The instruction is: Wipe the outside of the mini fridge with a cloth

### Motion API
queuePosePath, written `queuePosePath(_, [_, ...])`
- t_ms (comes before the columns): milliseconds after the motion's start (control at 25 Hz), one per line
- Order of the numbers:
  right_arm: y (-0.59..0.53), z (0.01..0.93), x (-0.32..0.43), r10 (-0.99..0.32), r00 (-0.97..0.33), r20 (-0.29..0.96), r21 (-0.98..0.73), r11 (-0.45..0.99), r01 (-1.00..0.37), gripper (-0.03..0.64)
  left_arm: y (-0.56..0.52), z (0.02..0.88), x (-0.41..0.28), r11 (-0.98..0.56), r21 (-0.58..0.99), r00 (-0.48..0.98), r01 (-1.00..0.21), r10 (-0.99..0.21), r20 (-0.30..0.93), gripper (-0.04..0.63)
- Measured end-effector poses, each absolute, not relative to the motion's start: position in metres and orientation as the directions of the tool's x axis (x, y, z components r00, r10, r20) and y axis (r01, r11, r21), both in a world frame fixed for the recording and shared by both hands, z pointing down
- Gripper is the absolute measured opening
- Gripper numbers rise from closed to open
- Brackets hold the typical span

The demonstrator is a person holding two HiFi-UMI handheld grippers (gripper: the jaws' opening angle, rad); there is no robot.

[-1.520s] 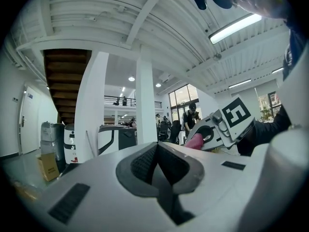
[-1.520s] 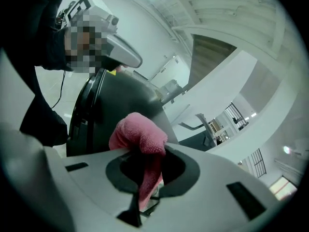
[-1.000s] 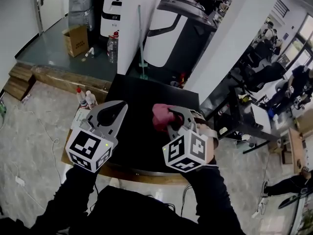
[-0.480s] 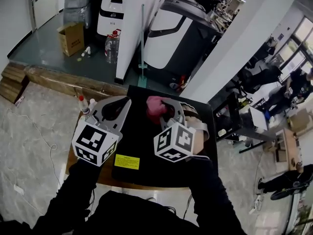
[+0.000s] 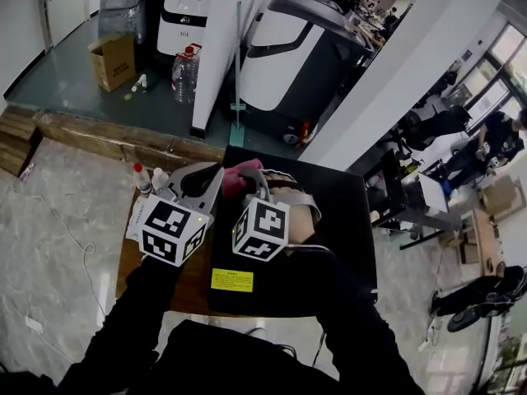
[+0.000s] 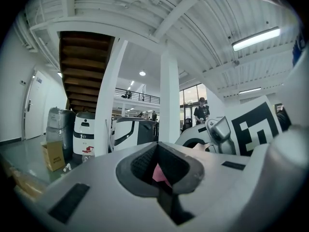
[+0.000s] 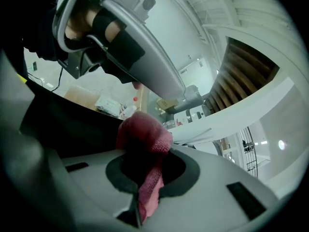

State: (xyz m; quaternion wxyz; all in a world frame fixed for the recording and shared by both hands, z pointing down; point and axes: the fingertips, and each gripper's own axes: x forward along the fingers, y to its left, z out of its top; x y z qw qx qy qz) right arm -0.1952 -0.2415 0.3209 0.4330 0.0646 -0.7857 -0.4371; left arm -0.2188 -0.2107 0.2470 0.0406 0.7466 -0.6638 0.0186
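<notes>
The black mini fridge stands below me, its top facing up with a yellow label near the front edge. My right gripper is shut on a red cloth, bunched at its tips over the fridge's back left part. In the right gripper view the cloth bulges out of the right gripper above the dark fridge top. My left gripper is shut and holds nothing, its tips just left of the cloth. A pink bit of cloth shows past the left gripper.
Two spray bottles stand on a wooden board left of the fridge. Behind are a white pillar with a broom, white machines, a water jug and a cardboard box. Desks and people are at the right.
Both grippers have moved left and toward the fridge's back edge, closing in on each other. The cloth went with the right gripper. More of the fridge top and its label now show.
</notes>
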Motion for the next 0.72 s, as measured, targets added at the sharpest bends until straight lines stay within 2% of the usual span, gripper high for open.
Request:
queuePosePath(320, [-0.244,0.326,-0.185,-0.46,-0.592,0.662,0.707,0.646,0.288,0.041,-0.202,0.244,-0.202,-0.114,0.027,0.116,-0.993,-0.989,0.093,0.006])
queuePosePath(720, [-0.265,0.325,-0.108,-0.467,-0.575,0.672,0.694,0.667,0.271,0.041,-0.205,0.223,-0.129,-0.093,-0.049,0.087,-0.995,-0.99,0.113,0.006])
